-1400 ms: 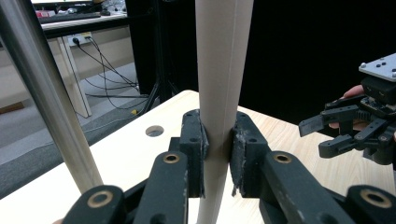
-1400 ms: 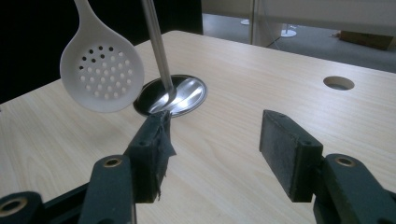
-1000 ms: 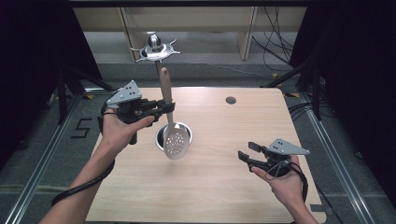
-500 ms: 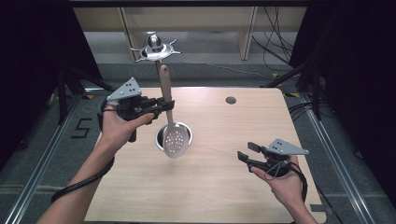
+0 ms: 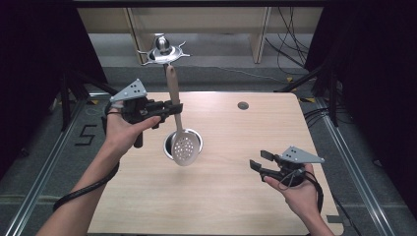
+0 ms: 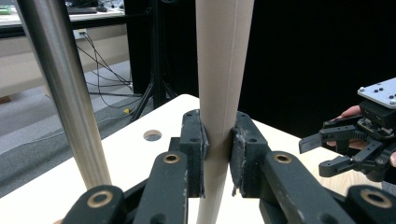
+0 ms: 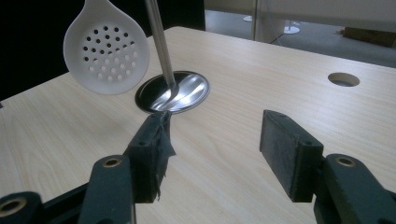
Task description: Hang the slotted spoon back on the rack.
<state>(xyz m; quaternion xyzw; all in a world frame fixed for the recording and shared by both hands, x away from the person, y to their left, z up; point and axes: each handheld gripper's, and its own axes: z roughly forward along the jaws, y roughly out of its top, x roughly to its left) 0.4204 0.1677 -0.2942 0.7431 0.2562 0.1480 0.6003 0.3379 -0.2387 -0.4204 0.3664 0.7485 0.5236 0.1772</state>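
Note:
A perforated skimmer spoon (image 5: 185, 147) with a tan handle (image 6: 222, 70) hangs upright over the table, bowl down. My left gripper (image 5: 173, 108) is shut on the handle at mid length, and both pads (image 6: 197, 144) press its sides. Just behind the spoon, a metal pole (image 6: 65, 93) rises from a round steel base (image 7: 180, 93) to a star-shaped hook top (image 5: 163, 51), and the handle's upper end reaches close under that top. My right gripper (image 5: 256, 160) hovers low at the table's right front, open with nothing between its jaws (image 7: 212, 140), pointing toward the base and the spoon bowl (image 7: 107, 46).
The wooden table (image 5: 236, 196) has a small round cable hole (image 5: 243, 105) near its far edge. Black curtains stand at both sides, and cables lie on the floor beyond the table. A cable trails from the left gripper off the table's left edge.
The left gripper and the spoon have edged slightly upward. The right gripper has stayed in place.

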